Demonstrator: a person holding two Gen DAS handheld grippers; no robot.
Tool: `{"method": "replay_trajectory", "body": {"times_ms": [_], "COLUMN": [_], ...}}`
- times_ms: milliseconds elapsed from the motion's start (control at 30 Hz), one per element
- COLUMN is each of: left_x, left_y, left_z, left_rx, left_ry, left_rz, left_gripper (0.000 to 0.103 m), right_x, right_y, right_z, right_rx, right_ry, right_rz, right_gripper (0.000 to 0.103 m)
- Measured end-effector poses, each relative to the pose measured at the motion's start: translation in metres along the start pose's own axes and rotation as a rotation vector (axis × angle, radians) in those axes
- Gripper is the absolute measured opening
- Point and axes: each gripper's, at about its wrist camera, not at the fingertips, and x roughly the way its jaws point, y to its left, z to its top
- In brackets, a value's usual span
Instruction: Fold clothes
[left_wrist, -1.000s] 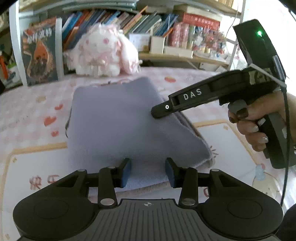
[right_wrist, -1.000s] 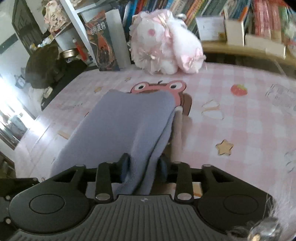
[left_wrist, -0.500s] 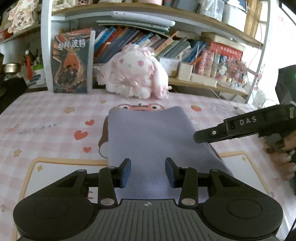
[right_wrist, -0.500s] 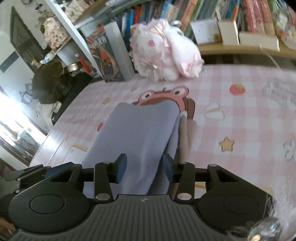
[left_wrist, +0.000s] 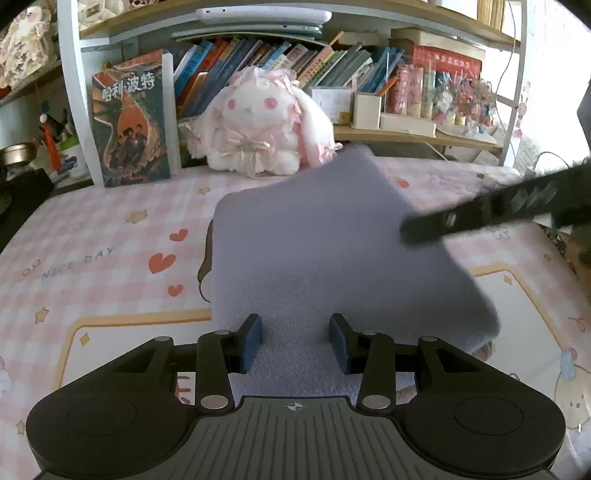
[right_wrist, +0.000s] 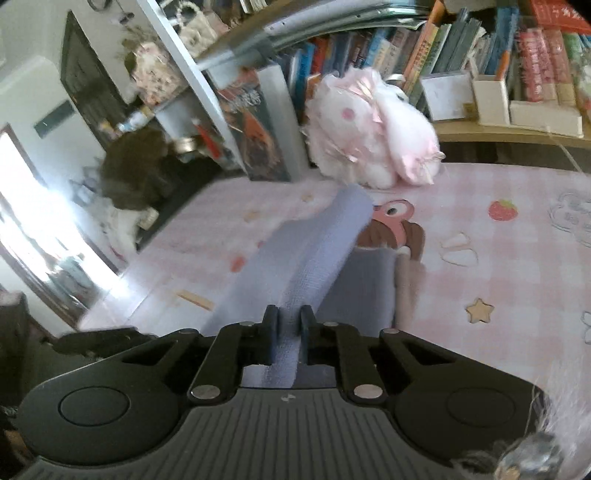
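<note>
A folded lavender-grey garment (left_wrist: 325, 251) lies on the pink checked cover (left_wrist: 92, 258). In the left wrist view my left gripper (left_wrist: 295, 336) is open, low over the garment's near edge, with cloth showing between its blue pads (left_wrist: 253, 334). From the right, my right gripper (left_wrist: 424, 230) reaches in blurred, and the garment's right side is raised there. In the right wrist view my right gripper (right_wrist: 289, 325) is shut on a lifted layer of the garment (right_wrist: 325, 251), which runs up and away from the jaws. More of the garment lies flat beneath.
A white and pink plush rabbit (left_wrist: 258, 125) sits just behind the garment, also in the right wrist view (right_wrist: 373, 133). An upright book (left_wrist: 131, 122) and a full bookshelf (left_wrist: 369, 66) stand at the back. The cover's left edge drops to the floor (right_wrist: 122, 266).
My right gripper, open around the cloth before, has shut on the garment's edge and raised it. The left gripper has stayed open near the front edge.
</note>
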Motion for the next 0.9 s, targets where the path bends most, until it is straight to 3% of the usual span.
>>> {"method": "replay_trajectory", "body": {"times_ms": [100,167,233,267,333,433,467,633,900], "left_x": [-0.002,-0.003,-0.005,-0.006,-0.010,-0.016,-0.015,0.008,0.045], "left_y": [0.002,0.004,0.005,0.006,0.012,0.031,0.038,0.065,0.088], "left_z": [0.001,0.002,0.003,0.003,0.004,0.007,0.008,0.007,-0.001], "left_rx": [-0.014,-0.023,-0.032,-0.036,-0.072,-0.181,-0.222,-0.374,-0.494], "left_ry": [-0.003,-0.004,-0.006,-0.007,-0.025,-0.064,-0.064,-0.003,0.110], "left_rz": [-0.001,-0.002,-0.002,-0.002,-0.002,-0.026,-0.042,-0.106,-0.248], "left_gripper": [0.041,0.042,0.042,0.049,0.060,0.074,0.079,0.081,0.081], "right_x": [0.029,0.030,0.024,0.020,0.011,0.005,0.004,0.007,0.018], "right_y": [-0.020,-0.027,-0.022,-0.021,-0.022,-0.030,-0.033,-0.044,-0.037], "right_z": [-0.009,-0.010,-0.008,-0.007,-0.007,-0.009,-0.010,-0.022,-0.031], "right_rx": [0.068,0.109,0.072,0.057,0.060,0.119,0.142,0.312,0.453], "right_ry": [0.112,0.104,0.101,0.093,0.074,0.094,0.107,0.161,0.162], "right_rz": [-0.071,-0.046,-0.046,-0.053,-0.057,-0.058,-0.060,-0.044,-0.079], "right_gripper": [0.012,0.013,0.017,0.021,0.046,0.058,0.059,0.062,0.062]}}
